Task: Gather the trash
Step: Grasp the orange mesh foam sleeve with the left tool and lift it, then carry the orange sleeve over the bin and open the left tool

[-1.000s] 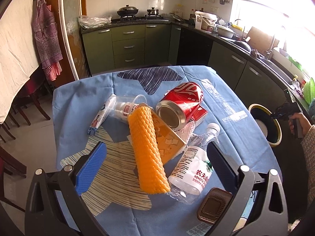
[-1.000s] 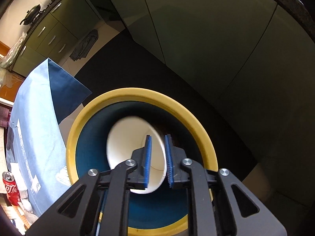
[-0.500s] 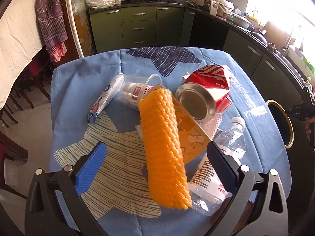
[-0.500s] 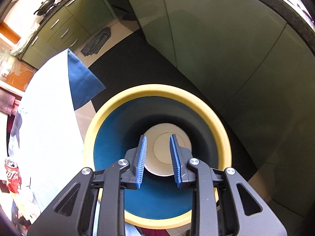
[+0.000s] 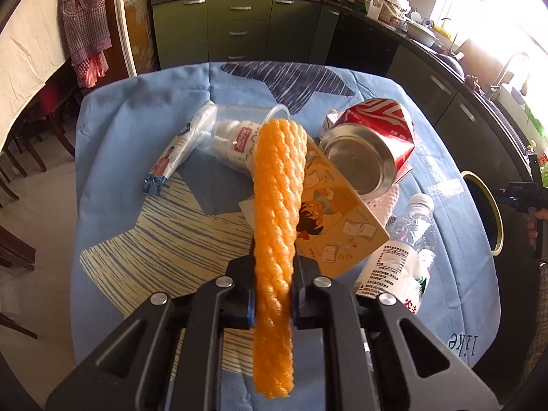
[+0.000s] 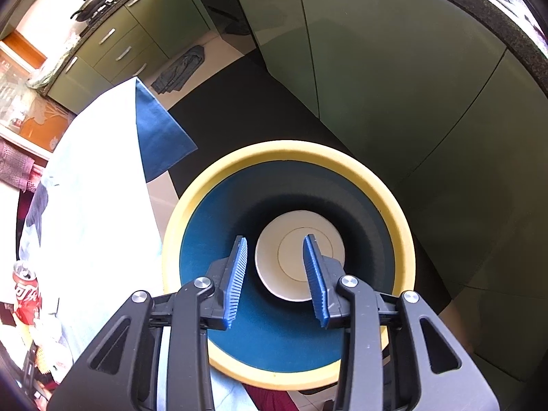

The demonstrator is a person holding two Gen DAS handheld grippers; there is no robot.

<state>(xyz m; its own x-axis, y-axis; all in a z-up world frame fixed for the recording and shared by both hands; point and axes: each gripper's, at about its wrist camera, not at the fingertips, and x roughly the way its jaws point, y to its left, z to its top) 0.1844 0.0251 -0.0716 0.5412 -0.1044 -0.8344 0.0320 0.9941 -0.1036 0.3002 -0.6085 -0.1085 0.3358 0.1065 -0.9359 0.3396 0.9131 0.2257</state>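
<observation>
Each hand-held gripper is black, with silver screws and ribbed blue pads.

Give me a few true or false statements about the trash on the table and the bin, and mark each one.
1. The left hand-held gripper pinches the orange foam net. True.
2. The red can stands upright. False: it lies on its side.
3. The bin has a white bowl at its bottom. True.
4. The right hand-held gripper holds the water bottle. False: nothing is between its opening jaws.
</observation>
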